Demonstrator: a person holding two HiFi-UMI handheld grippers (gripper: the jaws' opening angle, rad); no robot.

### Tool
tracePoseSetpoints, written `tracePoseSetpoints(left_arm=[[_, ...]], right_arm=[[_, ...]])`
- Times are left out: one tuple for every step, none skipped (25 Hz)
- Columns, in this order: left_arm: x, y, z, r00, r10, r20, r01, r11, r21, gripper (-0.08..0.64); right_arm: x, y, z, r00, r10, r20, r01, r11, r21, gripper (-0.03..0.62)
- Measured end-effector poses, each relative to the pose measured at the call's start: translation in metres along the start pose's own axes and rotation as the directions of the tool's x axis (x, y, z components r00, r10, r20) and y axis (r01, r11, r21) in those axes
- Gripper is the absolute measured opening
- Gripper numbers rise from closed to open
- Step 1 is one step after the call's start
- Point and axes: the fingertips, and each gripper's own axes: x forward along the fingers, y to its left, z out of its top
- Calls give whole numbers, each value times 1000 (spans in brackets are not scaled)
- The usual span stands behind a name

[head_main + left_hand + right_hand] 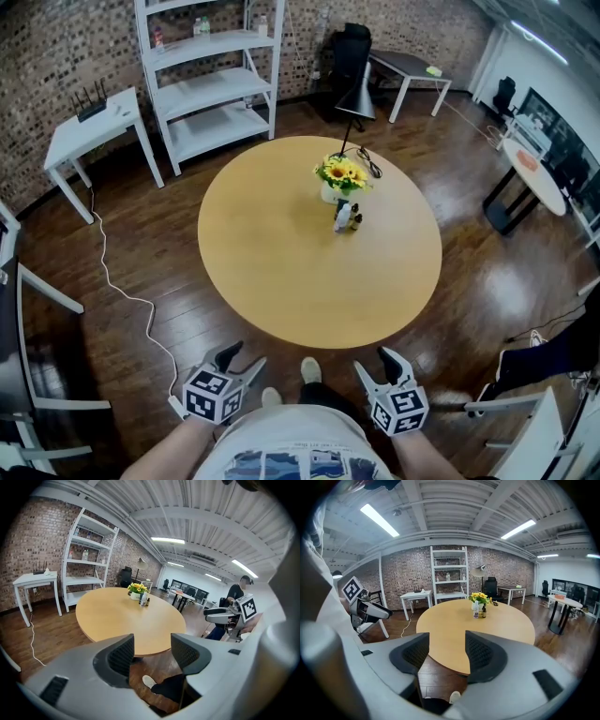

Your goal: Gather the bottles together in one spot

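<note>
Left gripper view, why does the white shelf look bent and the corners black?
Left gripper view: the wide-angle lens curves the shelf and leaves dark corners. Right gripper view: same bending, and the ceiling lights glare white. Head view: the round table looks sharp.

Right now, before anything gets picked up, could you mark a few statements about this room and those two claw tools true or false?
1. The left gripper and right gripper both stand open and empty. True.
2. The two bottles stand at the near edge of the table. False: they stand near its middle, beside the sunflowers.
3. The table is square. False: it is round.
4. A white shelf unit stands against the brick wall. True.
</note>
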Motion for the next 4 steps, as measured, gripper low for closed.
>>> tracePoseSetpoints(left_arm=[[0,0,0,1000,0,1,0,1000,1,241],[0,1,1,1000,1,2,-1,1000,2,241],[0,1,1,1000,0,3,0,1000,2,241],[0,1,2,1000,0,4,0,1000,3,241]], right_arm=[[0,0,0,1000,1,-2,-1,1000,-1,261],[0,1,-1,1000,2,-4,-2,1000,-1,261],[0,2,-2,1000,2,-7,-2,1000,1,261],[1,2,-2,1000,3,-9,-3,1000,3,261]])
